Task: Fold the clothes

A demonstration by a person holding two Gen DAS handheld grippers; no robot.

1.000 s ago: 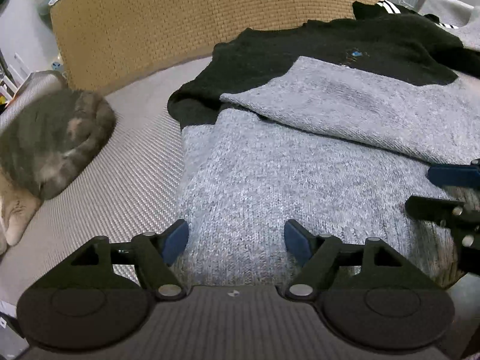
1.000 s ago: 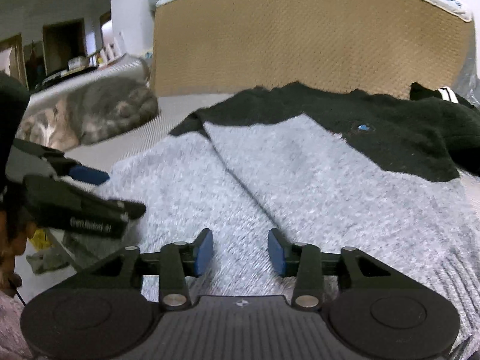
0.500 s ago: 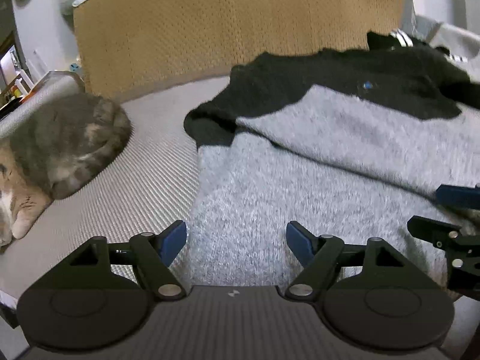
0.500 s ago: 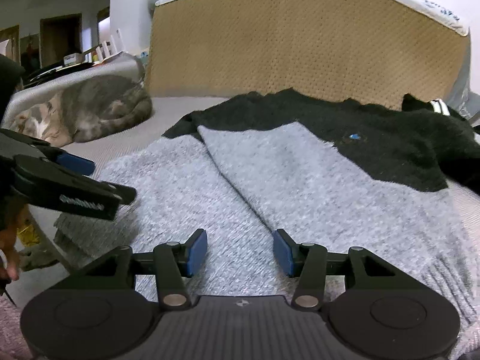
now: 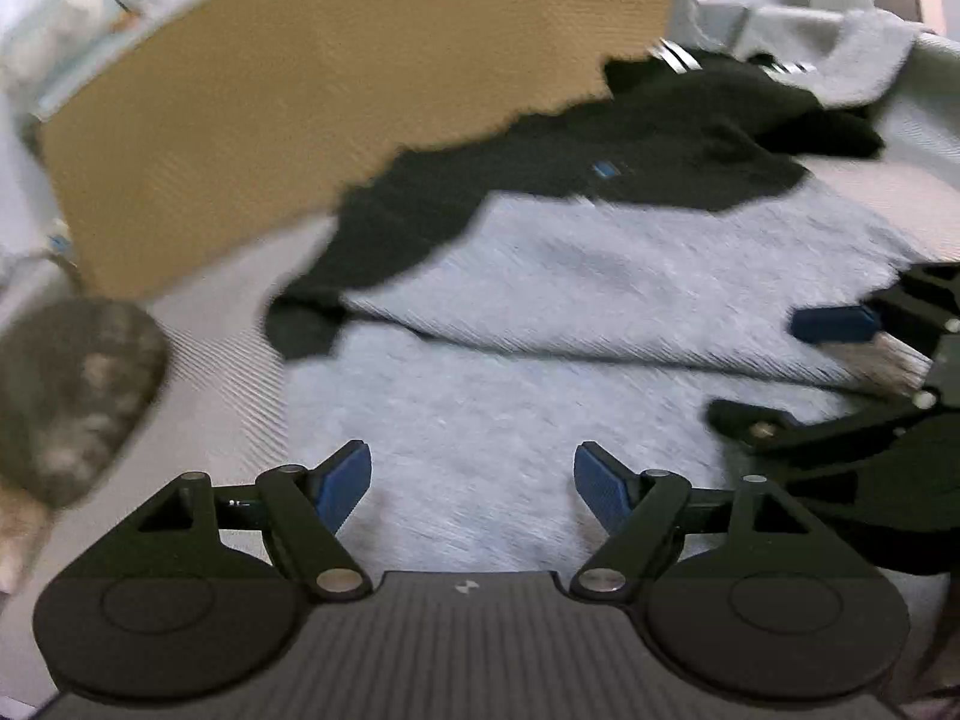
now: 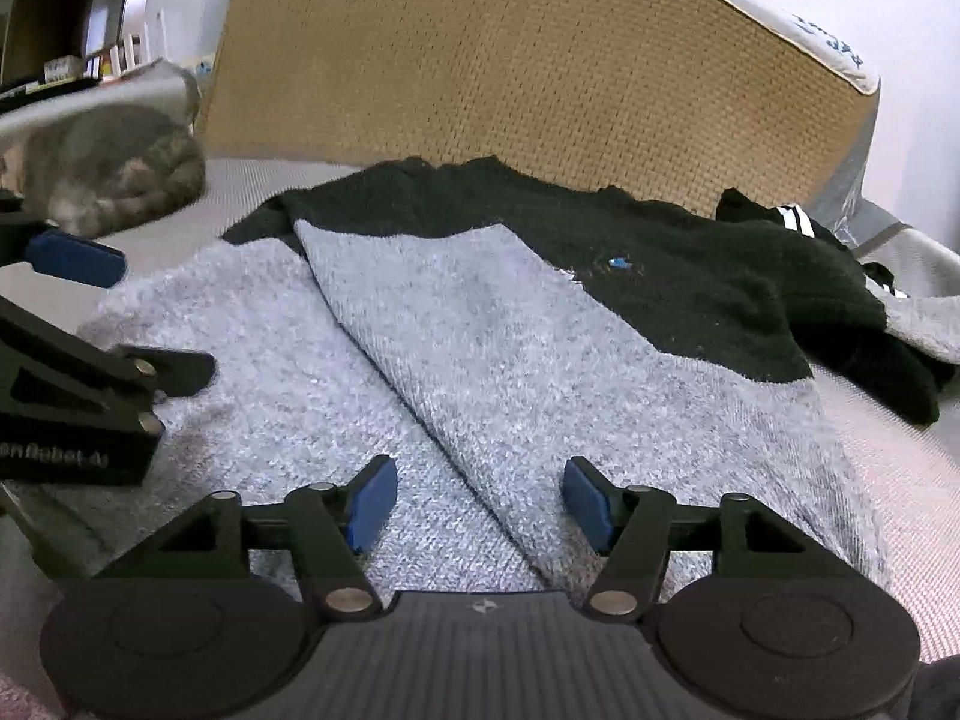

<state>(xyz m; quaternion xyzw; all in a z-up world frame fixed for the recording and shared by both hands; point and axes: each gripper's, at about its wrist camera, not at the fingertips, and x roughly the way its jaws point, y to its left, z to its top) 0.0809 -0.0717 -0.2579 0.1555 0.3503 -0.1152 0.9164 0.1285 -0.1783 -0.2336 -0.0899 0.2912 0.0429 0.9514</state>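
Note:
A grey and black knit sweater (image 6: 480,324) lies spread on the sofa seat, one grey side folded over the middle; it also shows in the left wrist view (image 5: 540,312). My left gripper (image 5: 473,489) is open and empty just above the grey hem at the near left. It also shows at the left of the right wrist view (image 6: 114,312). My right gripper (image 6: 480,501) is open and empty above the grey hem and the fold edge. It also shows at the right of the left wrist view (image 5: 798,372).
A grey tabby cat (image 6: 114,171) lies curled on the sofa seat (image 5: 222,372) at the left. A tan mesh backrest (image 6: 528,78) rises behind the sweater. A black garment with white stripes (image 6: 792,219) and another grey garment (image 5: 864,54) lie at the far right.
Both grippers have pulled back and lifted from the sweater's hem. The right gripper's jaws have opened wider. The left view has swung right and is blurred by motion.

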